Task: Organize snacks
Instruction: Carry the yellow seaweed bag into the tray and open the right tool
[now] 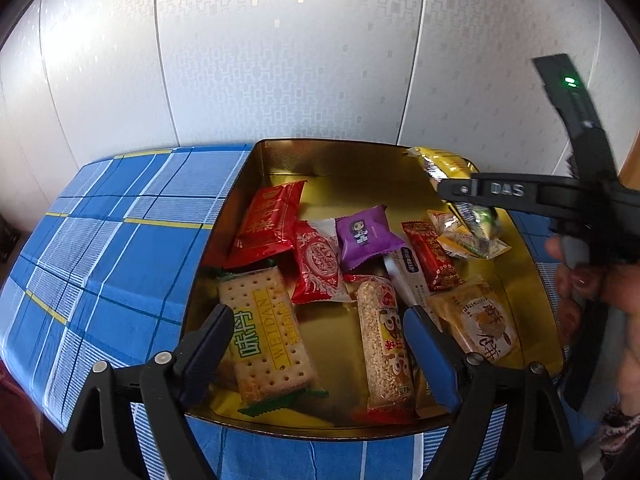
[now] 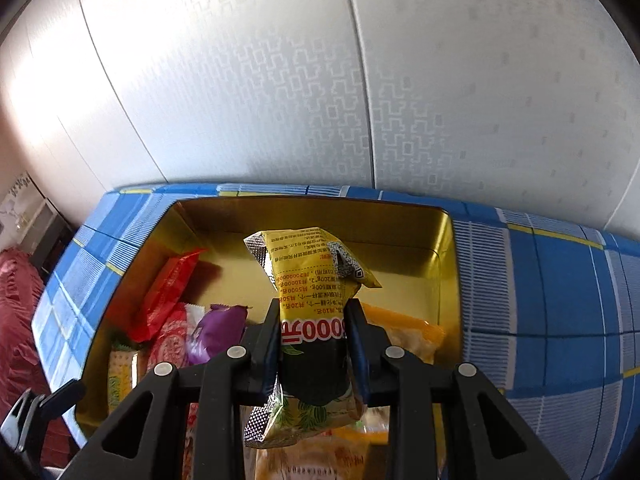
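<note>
Left wrist view: most of the job looks done, the gold tin (image 1: 280,160) already holds a loose pile of wrapped snacks. None show on the bare blue checked cloth (image 1: 100,248) beside the tin, though this view only covers part of it. Left gripper (image 1: 320,344) hangs over the tin's near edge with jaws spread wide and nothing between the pads; the cracker pack (image 1: 266,332) and the puffed-rice bar (image 1: 384,344) lie below the gap, not pinched. Cracker pack is flat, rectangular, clear film with a green serrated seal. Rice bar is long, cylindrical and grainy. Toward the tin's far wall sit a glossy red pouch (image 1: 268,220), a red-and-white foil candy (image 1: 318,268) and a small purple pillow pack (image 1: 366,236), all crinkly film. Tin interior is smooth, mirror-like metal with rounded corners. At the tin's right wall the right gripper (image 1: 460,192) comes in with a yellow bag (image 1: 444,164) clamped in it. Right wrist view: right gripper (image 2: 314,328) is clenched on the yellow bag (image 2: 308,268) at mid-body, held above the tin (image 2: 448,264), over its right half. Bag is thin printed foil with silver crimped ends, puffy and creased at the pinch. What's left, I'd say: drop this bag in, then maybe tidy the pile, since the packs lie at random angles rather than in rows.
</note>
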